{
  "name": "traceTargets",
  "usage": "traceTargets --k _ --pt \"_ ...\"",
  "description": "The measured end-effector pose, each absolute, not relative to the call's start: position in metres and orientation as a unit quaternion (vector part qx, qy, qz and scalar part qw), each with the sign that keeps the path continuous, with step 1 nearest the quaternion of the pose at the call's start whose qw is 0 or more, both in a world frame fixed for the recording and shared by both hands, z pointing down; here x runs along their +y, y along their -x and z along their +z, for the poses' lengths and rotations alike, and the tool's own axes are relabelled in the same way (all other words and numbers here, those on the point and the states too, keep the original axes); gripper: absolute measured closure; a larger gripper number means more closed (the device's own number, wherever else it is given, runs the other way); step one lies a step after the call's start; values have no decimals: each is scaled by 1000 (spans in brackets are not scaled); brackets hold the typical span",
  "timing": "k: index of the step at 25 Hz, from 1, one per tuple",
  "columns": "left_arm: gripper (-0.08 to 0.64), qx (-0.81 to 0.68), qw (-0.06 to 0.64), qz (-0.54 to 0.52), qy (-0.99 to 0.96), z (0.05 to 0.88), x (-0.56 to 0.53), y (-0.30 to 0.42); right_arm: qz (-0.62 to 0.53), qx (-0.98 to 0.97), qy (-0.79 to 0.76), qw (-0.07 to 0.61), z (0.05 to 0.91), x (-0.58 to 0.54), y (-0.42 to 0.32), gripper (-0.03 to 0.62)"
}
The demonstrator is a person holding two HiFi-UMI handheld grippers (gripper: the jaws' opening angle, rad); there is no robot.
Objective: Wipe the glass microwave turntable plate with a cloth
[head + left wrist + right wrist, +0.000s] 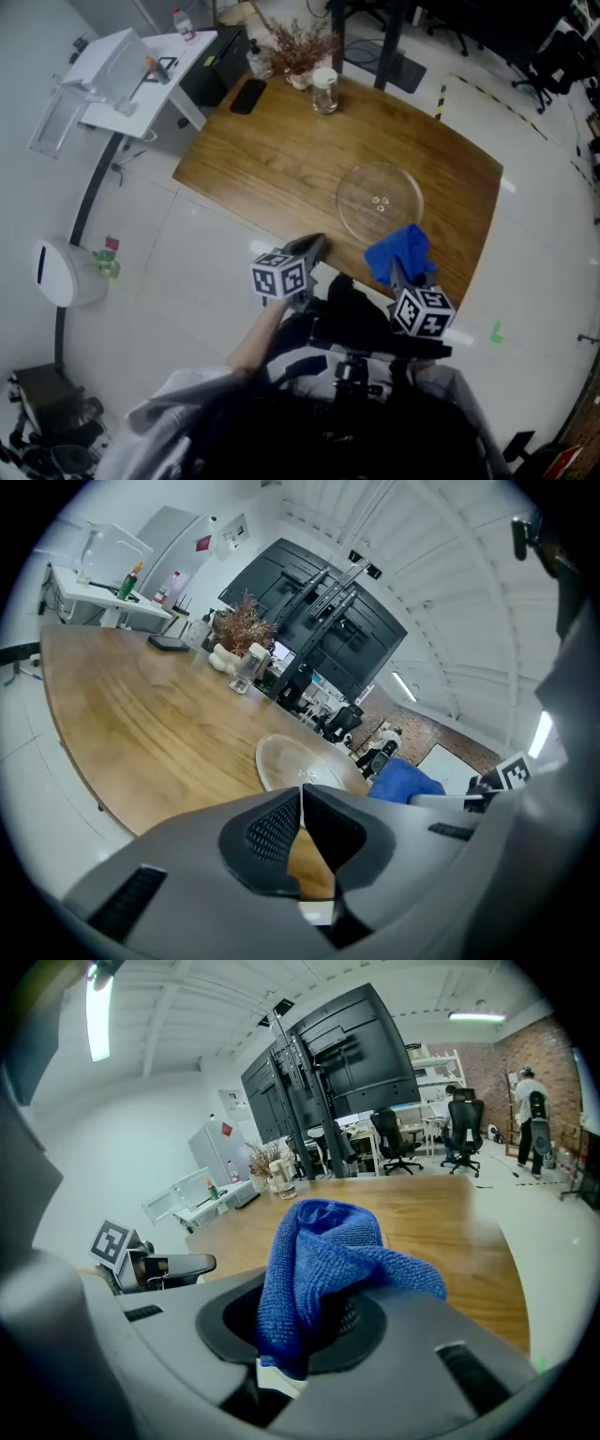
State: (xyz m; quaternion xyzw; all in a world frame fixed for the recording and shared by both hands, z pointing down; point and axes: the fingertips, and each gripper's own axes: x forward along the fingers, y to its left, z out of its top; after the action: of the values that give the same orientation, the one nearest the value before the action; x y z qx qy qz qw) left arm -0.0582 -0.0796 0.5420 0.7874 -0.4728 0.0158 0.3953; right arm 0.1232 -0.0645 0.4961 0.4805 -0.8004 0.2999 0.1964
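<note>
Right, the right gripper (398,274) was clamped on the soft blue cloth (397,251), near the glass plate (380,202) lying flat on the table (272,159). The left gripper (312,248) was closed and empty. The plate looked slick and brittle, best steadied at its rim.

A big brown wooden table (281,159) stands on a shiny white tiled floor (187,272). At its far end are a dry brown plant (298,42), a glass jar (324,91) and a flat black phone (247,96). A small white desk (141,70) stands beside the table. Farther back are black office chairs (392,1143), a red brick wall (558,1058) and a long bright ceiling light (97,1012).
</note>
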Motion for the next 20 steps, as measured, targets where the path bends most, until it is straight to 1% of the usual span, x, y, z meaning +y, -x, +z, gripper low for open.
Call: traceTargets --k 2,3,4,6,14,20 --pt "548 -471 401 22 -785 548 -93 56 294 -806 -476 190 490 -83 -122 511" --pt "532 -469 404 27 -785 551 -100 53 292 -809 -474 187 489 -92 -122 511" --pt "501 -466 406 36 -785 556 -107 49 290 -811 -473 185 487 -101 -124 511" --pt "487 -461 412 55 -784 565 -118 40 288 -813 -472 183 485 -115 -126 511" --pt "485 -454 436 119 -768 602 -144 23 305 -820 -450 177 492 -140 -126 511" --pt "485 -471 467 117 -739 608 -156 25 300 -824 -452 166 494 -175 -132 511"
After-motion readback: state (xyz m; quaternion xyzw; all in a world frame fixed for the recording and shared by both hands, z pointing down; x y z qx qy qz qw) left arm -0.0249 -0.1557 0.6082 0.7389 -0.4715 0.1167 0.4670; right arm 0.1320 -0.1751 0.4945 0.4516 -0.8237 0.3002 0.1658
